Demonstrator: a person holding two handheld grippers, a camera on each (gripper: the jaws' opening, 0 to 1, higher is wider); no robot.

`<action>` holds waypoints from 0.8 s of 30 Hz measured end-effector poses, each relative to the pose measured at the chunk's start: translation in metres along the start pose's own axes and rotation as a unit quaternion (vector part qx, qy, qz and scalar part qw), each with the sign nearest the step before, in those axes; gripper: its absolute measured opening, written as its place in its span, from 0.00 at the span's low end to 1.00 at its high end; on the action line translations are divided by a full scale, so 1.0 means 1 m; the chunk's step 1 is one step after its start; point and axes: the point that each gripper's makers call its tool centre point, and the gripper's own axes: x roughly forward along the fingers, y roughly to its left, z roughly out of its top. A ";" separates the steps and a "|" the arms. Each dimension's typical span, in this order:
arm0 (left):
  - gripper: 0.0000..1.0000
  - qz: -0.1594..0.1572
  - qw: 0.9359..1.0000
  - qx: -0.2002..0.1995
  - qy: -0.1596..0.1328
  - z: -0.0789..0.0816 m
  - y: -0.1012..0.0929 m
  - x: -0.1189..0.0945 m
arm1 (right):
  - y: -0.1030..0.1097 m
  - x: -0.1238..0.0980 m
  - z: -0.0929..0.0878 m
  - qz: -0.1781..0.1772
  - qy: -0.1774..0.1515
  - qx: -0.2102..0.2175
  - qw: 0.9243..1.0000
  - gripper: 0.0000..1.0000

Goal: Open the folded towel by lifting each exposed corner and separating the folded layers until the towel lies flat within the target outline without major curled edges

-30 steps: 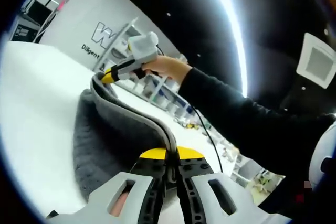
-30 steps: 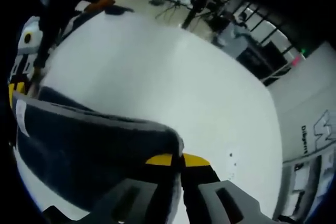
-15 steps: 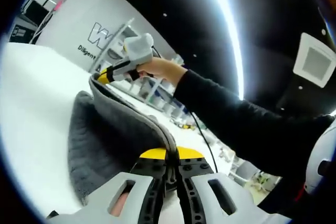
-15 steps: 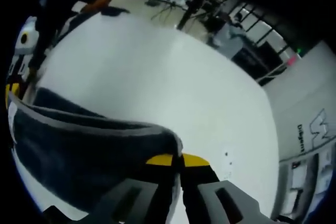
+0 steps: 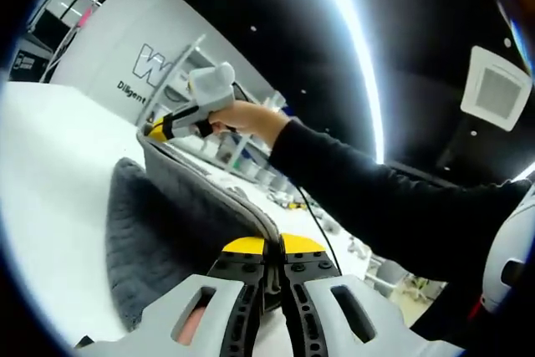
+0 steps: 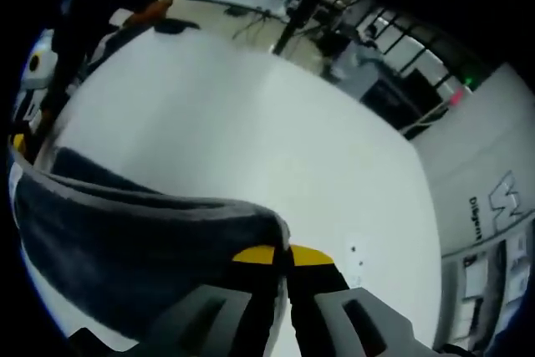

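Towel (image 5: 180,206) hanging stretched above white surface (image 6: 251,123), one edge pinched tight by left gripper (image 5: 273,248), another by right gripper (image 6: 282,254).

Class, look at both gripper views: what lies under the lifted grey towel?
Under the towel lies the white table, bare where it shows. The left gripper and right gripper hold its edge up; the table directly beneath the hanging cloth is hidden.

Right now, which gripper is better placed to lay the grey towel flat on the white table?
Neither alone: the left gripper and right gripper each pinch one corner of the grey towel, stretched between them over the white table. Probably lower both together.
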 end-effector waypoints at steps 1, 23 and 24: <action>0.03 -0.002 1.000 0.000 0.001 0.000 -0.001 0.000 | 0.001 0.000 0.000 0.000 0.000 0.001 1.000 0.00; 0.03 -0.049 0.999 0.007 0.013 0.002 -0.018 0.015 | 0.001 -0.007 -0.011 -0.009 0.004 0.009 1.000 0.00; 0.03 -0.050 0.999 0.008 0.015 0.001 -0.020 0.015 | 0.000 -0.008 -0.011 -0.010 0.006 0.008 1.000 0.00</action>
